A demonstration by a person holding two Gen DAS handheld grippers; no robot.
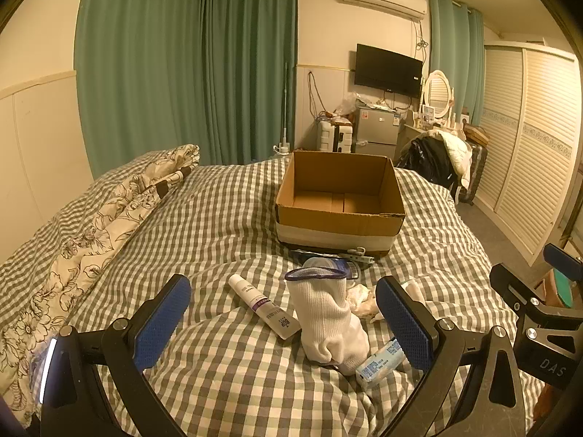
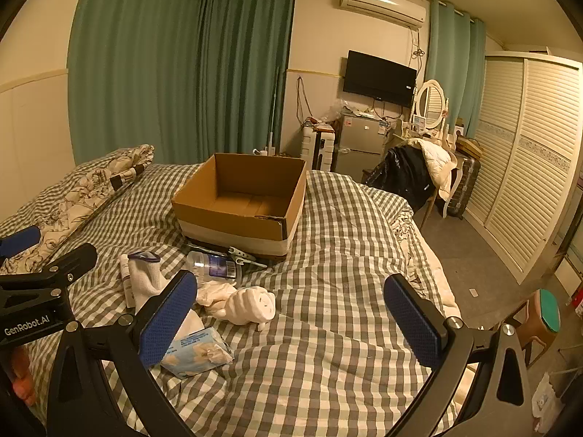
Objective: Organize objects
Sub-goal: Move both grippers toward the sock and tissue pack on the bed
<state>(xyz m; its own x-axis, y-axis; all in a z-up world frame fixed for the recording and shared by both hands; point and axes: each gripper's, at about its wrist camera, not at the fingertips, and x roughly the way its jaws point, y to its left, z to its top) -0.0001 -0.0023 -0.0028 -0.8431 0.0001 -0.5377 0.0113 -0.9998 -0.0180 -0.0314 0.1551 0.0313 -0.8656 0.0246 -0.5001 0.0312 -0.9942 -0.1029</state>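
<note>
Up on the checked duvet [image 1: 226,218], both grippers hang just above the bed with jaws spread wide, gripping nothing. Between the pads of the left gripper [image 1: 284,322] lie a white sock [image 1: 328,324], a slim white tube [image 1: 264,306] to its left, and a pale blue tissue pack [image 1: 380,362] at its near right. The right gripper [image 2: 291,317] faces bare duvet, the white toy hand [image 2: 251,306] just left of centre. Farther off stands the open cardboard box [image 2: 240,196], a plastic bottle [image 2: 215,264] lying near its front.
</note>
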